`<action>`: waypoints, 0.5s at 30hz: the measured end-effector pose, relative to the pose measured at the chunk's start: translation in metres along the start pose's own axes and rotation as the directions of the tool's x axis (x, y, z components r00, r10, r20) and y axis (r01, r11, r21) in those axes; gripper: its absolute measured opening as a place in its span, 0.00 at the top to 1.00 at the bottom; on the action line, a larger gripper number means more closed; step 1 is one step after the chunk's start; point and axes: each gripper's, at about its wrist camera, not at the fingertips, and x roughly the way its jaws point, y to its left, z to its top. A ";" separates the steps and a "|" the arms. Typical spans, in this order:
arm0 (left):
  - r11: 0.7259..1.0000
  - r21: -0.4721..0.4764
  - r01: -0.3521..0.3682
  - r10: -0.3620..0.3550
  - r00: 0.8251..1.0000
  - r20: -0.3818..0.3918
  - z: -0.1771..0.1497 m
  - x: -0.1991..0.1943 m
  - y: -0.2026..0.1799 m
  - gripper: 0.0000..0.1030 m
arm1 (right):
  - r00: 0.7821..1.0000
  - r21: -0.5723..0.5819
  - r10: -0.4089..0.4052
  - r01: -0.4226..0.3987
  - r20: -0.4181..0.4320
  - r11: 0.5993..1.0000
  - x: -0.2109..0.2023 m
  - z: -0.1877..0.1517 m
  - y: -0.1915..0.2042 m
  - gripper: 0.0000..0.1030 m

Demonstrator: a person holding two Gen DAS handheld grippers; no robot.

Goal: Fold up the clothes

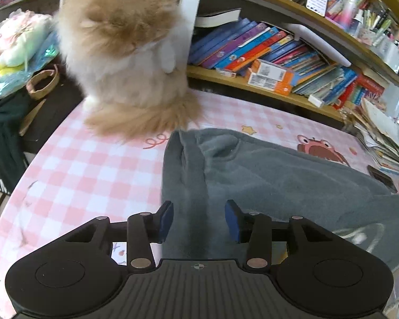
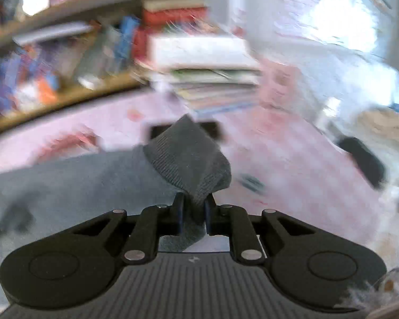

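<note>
Sweatshirt, grey and fleecy, lies spread on the pink checked tabletop right under your left tongs, whose blue-padded jaws stand wide apart above a long fold, holding nothing. Your right tongs are pinched tight on the ribbed knit cuff, which bunches up in a soft peak just past the tips. Beyond the garment a fluffy cream-and-tan cat sits on the cloth, its tail near the collar. Behind it, wooden shelves carry leaning rows of glossy books.
</note>
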 end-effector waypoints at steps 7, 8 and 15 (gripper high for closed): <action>0.998 0.060 0.017 -0.014 0.998 -0.058 0.001 0.023 -0.012 0.58 | 0.970 -0.053 -0.185 0.179 -0.157 0.983 0.045 -0.050 -0.013 0.47; 0.997 0.073 0.020 -0.015 0.998 -0.068 0.002 0.027 -0.015 0.58 | 0.967 -0.077 -0.214 0.205 -0.137 0.976 0.044 -0.050 -0.008 0.45; 0.986 0.167 -0.022 0.050 0.985 -0.167 0.009 0.076 -0.034 0.63 | 0.956 -0.171 -0.276 0.289 0.094 0.942 0.022 -0.039 0.012 0.48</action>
